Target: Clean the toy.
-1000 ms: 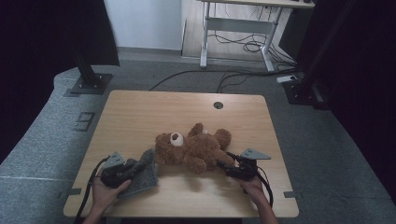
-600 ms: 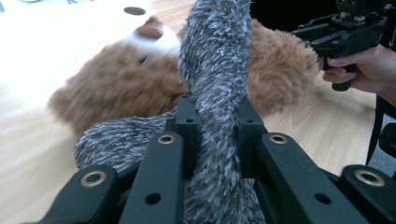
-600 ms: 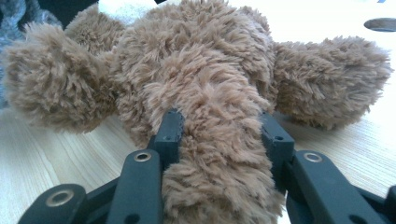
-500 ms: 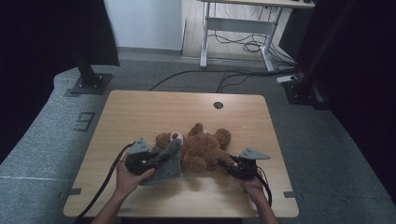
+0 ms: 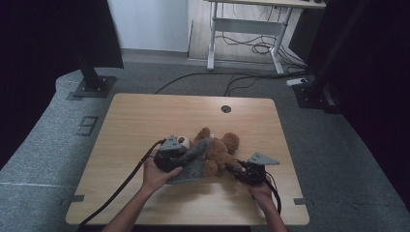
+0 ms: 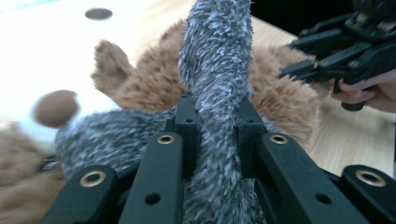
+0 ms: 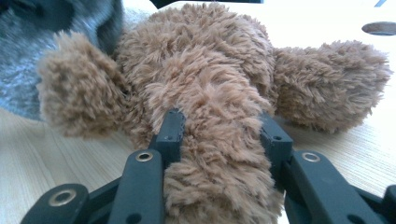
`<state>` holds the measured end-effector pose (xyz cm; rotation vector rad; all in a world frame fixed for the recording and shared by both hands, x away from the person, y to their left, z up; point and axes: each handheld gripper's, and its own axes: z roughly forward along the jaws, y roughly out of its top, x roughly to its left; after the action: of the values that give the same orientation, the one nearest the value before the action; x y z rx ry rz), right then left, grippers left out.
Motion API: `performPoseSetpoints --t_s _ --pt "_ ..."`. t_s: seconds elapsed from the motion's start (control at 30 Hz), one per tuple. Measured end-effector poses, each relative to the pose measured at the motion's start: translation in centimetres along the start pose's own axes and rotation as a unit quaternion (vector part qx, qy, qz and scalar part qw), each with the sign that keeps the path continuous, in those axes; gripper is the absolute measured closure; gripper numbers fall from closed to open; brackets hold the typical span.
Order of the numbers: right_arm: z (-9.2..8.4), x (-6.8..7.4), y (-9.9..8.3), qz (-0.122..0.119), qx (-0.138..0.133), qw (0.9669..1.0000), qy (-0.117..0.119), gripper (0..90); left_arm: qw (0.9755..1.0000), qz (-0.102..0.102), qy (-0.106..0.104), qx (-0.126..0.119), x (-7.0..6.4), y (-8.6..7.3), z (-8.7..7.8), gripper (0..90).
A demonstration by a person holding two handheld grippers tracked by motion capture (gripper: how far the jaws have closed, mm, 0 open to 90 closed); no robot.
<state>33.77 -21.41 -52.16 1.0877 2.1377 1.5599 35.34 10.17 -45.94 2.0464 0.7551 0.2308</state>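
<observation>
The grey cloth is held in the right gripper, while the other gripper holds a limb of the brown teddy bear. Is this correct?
Not quite: the sides are swapped. The left gripper is the one clamped on the grey cloth, as the left gripper view shows. The right gripper is the other one, holding a limb of the brown teddy bear, as the right gripper view shows.

The teddy bear [image 5: 217, 152] and the grey cloth [image 5: 191, 166] crowd the counter's [image 5: 145, 116] near middle, between both hands. The far half stands open to the far edge, broken by one round hole [image 5: 226, 108]. Both near corners lie bare.
</observation>
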Motion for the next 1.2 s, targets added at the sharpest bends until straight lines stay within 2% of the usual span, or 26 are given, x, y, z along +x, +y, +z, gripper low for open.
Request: performPoseSetpoints --t_s 0.03,0.13,0.2,0.23,0.33,0.43,0.47,0.5,0.6,0.63,0.67,0.7,0.73,0.77,0.8,0.9,1.0,1.03,1.07,1.1,1.13,1.17,1.2 --pt "0.0 0.0 0.0 -0.001 0.002 1.0 -0.003 61.5 0.9997 0.011 0.015 0.018 0.2 -0.6 0.4 76.5" --pt "0.0 0.0 0.0 -0.002 0.003 1.0 -0.003 62.1 0.9998 0.003 0.01 0.015 0.7 -1.3 0.2 76.6" --pt "-0.1 0.0 0.0 0.0 0.002 1.0 0.0 62.5 0.9998 0.0 0.016 0.008 1.2 -1.9 -0.5 76.7" --pt "0.0 0.0 0.0 -0.005 0.004 1.0 0.001 62.8 0.9997 -0.004 0.025 0.002 1.7 -2.4 -1.3 76.8" --pt "0.1 0.1 0.0 -0.012 0.003 0.9999 0.001 62.9 0.9994 -0.011 0.033 -0.003 2.3 -2.9 -2.1 77.0" --pt "0.2 0.1 0.0 -0.024 0.003 0.9997 0.0 63.1 0.9983 -0.014 0.056 -0.004 3.0 -3.8 -3.5 77.1" --pt "0.2 0.0 0.0 -0.025 0.001 0.9997 0.001 63.2 0.9975 -0.019 0.068 -0.009 3.3 -4.0 -4.4 77.1" --pt "0.3 0.0 0.0 -0.023 -0.001 0.9997 0.001 63.3 0.9972 -0.02 0.07 -0.013 3.4 -3.8 -4.8 77.0" --pt "0.4 -0.3 0.0 -0.017 -0.004 0.9998 0.004 63.6 0.9975 -0.022 0.063 -0.025 3.2 -3.1 -5.1 76.9" --pt "0.5 -0.4 0.0 -0.015 -0.007 0.9998 0.007 63.8 0.9981 -0.015 0.052 -0.031 2.5 -1.9 -4.6 76.9" --pt "0.5 -0.3 0.0 -0.015 -0.008 0.9998 0.007 63.9 0.9981 -0.015 0.052 -0.031 2.5 -1.9 -4.6 76.9" --pt "0.5 -0.3 0.1 -0.017 -0.007 0.9998 0.006 63.9 0.9987 0.0 0.044 -0.028 1.6 -0.5 -3.7 76.8" --pt "0.5 -0.3 0.1 -0.017 -0.007 0.9998 0.006 63.9 0.9987 0.0 0.044 -0.028 1.6 -0.5 -3.7 76.8" --pt "0.5 -0.2 0.0 -0.017 -0.007 0.9998 0.005 63.9 0.9991 0.011 0.034 -0.022 0.8 0.8 -2.4 76.8" --pt "0.5 -0.2 0.0 -0.017 -0.007 0.9998 0.005 63.9 0.9991 0.011 0.034 -0.022 0.8 0.8 -2.4 76.8" --pt "0.5 -0.3 0.0 -0.018 -0.007 0.9998 0.005 63.9 0.9996 0.012 0.016 -0.018 -0.1 2.0 -0.9 76.8" --pt "0.5 -0.3 0.0 -0.018 -0.008 0.9998 0.006 63.9 0.9996 0.024 -0.002 -0.017 -1.3 3.0 0.2 76.7" --pt "0.6 -0.3 0.0 -0.019 -0.008 0.9998 0.006 63.8 0.9993 0.031 -0.011 -0.018 -2.3 3.5 0.8 76.6" --pt "0.6 -0.3 0.0 -0.019 -0.008 0.9998 0.005 63.8 0.9993 0.031 -0.011 -0.018 -2.3 3.5 0.8 76.6" --pt "0.6 -0.3 0.1 -0.021 -0.008 0.9997 0.004 63.8 0.9991 0.038 -0.014 -0.012 -3.1 3.8 1.7 76.6" --pt "0.6 -0.3 0.1 -0.021 -0.008 0.9997 0.004 63.8 0.9991 0.038 -0.014 -0.012 -3.1 3.8 1.7 76.6" --pt "0.6 -0.3 0.1 -0.022 -0.01 0.9997 0.002 63.9 0.999 0.039 -0.023 0.003 -3.5 3.9 2.9 76.6" --pt "0.6 -0.3 0.1 -0.022 -0.01 0.9997 0.002 63.9 0.999 0.039 -0.023 0.003 -3.5 3.9 2.9 76.6"
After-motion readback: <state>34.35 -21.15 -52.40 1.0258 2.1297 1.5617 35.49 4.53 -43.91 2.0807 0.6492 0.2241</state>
